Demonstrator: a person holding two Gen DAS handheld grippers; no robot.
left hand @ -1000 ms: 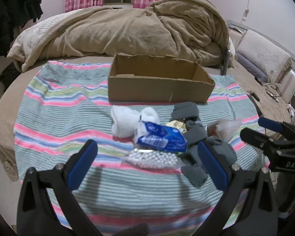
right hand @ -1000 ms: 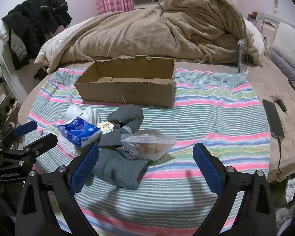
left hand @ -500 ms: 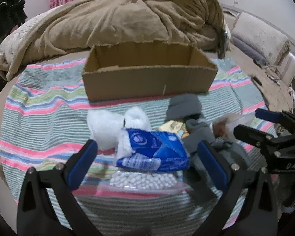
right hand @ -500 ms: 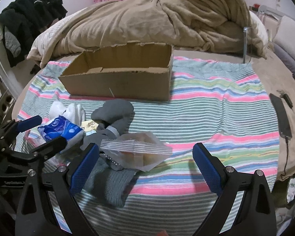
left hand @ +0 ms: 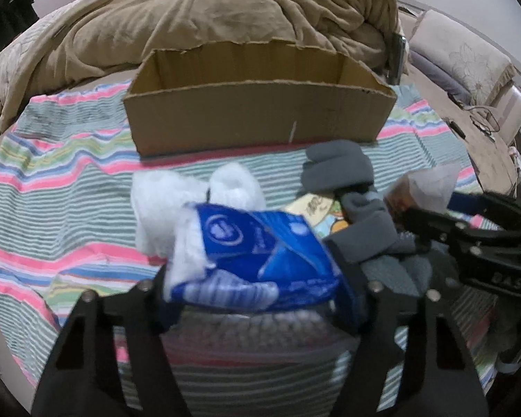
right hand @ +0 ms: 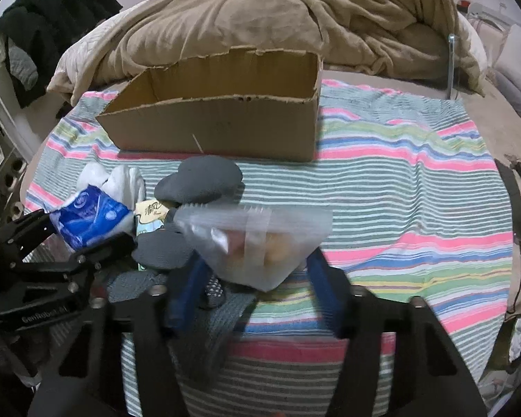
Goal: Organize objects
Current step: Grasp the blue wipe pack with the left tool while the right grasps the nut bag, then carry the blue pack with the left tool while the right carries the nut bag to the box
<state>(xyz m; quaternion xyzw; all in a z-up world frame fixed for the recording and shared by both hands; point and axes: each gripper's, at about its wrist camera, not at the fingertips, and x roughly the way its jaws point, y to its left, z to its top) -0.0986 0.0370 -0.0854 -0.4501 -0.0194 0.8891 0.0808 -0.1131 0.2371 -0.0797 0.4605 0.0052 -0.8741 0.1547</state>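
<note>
My left gripper (left hand: 257, 292) is shut on a blue tissue pack (left hand: 257, 253), which also shows in the right wrist view (right hand: 90, 220). My right gripper (right hand: 253, 278) is shut on a clear zip bag (right hand: 257, 239) with orange things inside. An open cardboard box (left hand: 260, 111) stands behind the pile on the striped cloth (left hand: 52, 180). White socks (left hand: 177, 198), grey socks (left hand: 337, 170) and a bag of white beads (left hand: 260, 326) lie in the pile. The box also shows in the right wrist view (right hand: 218, 125).
A small printed packet (left hand: 316, 208) lies between the socks. A beige duvet (left hand: 225, 14) is heaped behind the box. A black phone and cable (right hand: 514, 201) lie at the bed's right edge. Dark clothes (right hand: 52, 24) hang at the far left.
Both grippers moved forward into the pile and closed. The left one took hold of the blue tissue pack, the right one the clear zip bag.
</note>
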